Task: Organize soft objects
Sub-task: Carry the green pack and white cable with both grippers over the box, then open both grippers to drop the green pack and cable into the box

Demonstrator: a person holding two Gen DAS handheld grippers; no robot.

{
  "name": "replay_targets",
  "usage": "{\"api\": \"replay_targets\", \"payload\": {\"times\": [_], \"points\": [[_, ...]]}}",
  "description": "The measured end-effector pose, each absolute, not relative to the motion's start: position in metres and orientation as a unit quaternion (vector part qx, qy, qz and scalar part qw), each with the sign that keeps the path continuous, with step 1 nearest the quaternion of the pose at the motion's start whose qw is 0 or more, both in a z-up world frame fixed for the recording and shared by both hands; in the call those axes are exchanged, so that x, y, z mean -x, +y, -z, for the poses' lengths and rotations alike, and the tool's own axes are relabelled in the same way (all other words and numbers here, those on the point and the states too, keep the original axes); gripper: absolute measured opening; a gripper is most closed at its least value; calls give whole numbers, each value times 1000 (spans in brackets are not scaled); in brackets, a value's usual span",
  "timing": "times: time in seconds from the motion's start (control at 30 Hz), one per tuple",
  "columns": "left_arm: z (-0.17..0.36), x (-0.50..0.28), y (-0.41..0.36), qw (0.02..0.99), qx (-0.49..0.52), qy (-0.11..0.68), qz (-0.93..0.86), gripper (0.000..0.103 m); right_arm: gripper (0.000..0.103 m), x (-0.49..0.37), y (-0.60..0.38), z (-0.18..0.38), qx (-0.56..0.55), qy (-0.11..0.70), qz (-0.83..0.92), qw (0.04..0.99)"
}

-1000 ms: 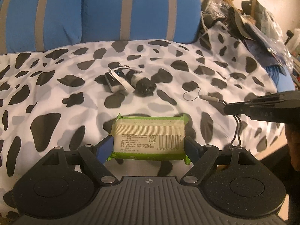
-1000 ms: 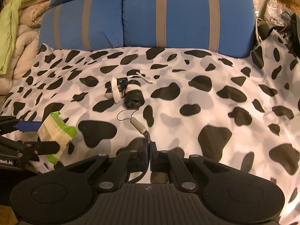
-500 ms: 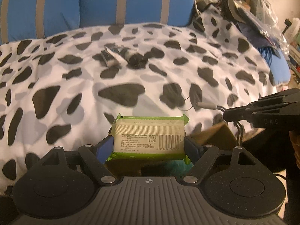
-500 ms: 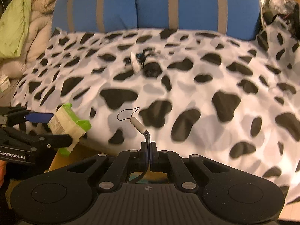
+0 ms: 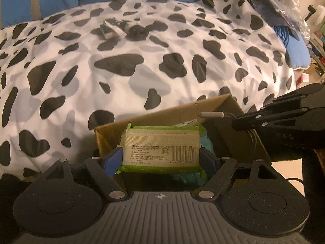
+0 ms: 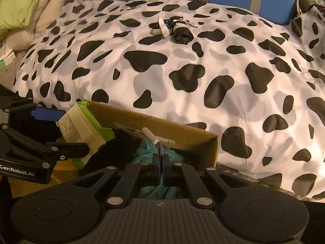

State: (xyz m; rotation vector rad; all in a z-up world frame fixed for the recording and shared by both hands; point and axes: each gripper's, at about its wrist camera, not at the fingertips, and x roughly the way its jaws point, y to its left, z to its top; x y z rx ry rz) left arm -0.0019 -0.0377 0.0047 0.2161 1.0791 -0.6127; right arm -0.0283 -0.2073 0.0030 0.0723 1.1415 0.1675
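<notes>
Two items hang over the open cardboard box at the foot of the bed: the left hand-held gripper is clamped on the green tissue pack across its short ends, and the right hand-held gripper is pinched shut on a thin braided cord with a white tip. Both sit above the box's interior, where a teal cloth already lies. The step in hand looks like dropping both into the box, and doing it well means lowering each one below the rim before letting go, so the pack does not catch on the near wall and tip out. The pack seems soft and lightly squeezed, so a slow opening of the left jaws should let it settle flat on the cloth. The cord is limp and may cling to a finger pad; a small shake after release would help. Keeping the two tools apart avoids a knock. A dark bundle on the bed, well apart, appears to be left for later
</notes>
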Motion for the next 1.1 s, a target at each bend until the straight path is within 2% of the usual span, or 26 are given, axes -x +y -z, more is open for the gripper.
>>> {"api": "replay_targets", "payload": {"times": [0.13,0.17,0.2,0.23,0.27,0.3,0.4,1.1], "points": [[0,0,-37,800,-104,522,278,80,5,26,-205,1,-31,553,-81,829],[1,-1,-38,797,-106,526,277,80,8,25,-204,4,-29,558,-79,826],[3,-1,-39,794,-108,530,277,80,27,23,-203,6,-23,565,-73,822],[3,-1,-39,793,-109,531,278,80,63,22,-203,8,-18,569,-70,819],[3,0,-40,792,-110,531,279,81,82,22,-202,9,-15,569,-69,819],[3,0,-39,793,-110,531,278,87,98,22,-201,8,-9,567,-68,821],[4,-4,-37,793,-104,536,269,89,103,21,-202,11,-2,572,-57,818],[8,-14,-28,792,-81,557,236,89,103,15,-208,19,-11,595,-37,803]]}}
